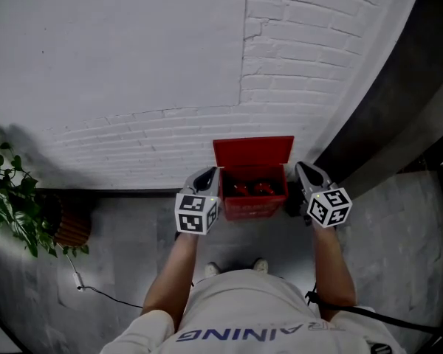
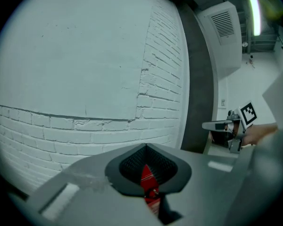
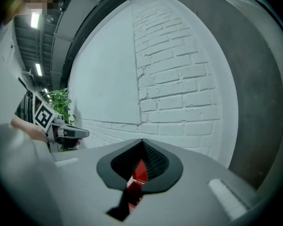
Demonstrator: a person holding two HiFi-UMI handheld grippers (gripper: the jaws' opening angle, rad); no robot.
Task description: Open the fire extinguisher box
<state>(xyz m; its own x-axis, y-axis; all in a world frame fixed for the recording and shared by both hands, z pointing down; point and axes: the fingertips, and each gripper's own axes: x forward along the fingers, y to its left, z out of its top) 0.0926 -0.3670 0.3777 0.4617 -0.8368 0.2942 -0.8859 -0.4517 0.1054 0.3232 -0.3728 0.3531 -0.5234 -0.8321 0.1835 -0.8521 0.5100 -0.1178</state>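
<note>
The fire extinguisher box (image 1: 255,201) is set on the floor (image 1: 133,253) against the wall (image 1: 133,65), flanked by the left tongs (image 1: 206,177) and the right tongs (image 1: 305,171), while a potted plant (image 1: 15,198) is placed well apart at the left.

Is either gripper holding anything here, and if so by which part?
Nothing is held. The left gripper and right gripper are both shut and empty, on either side of the open red box.

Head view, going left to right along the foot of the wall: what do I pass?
potted plant → left gripper → red fire extinguisher box, lid up → right gripper → dark wall panel
</note>
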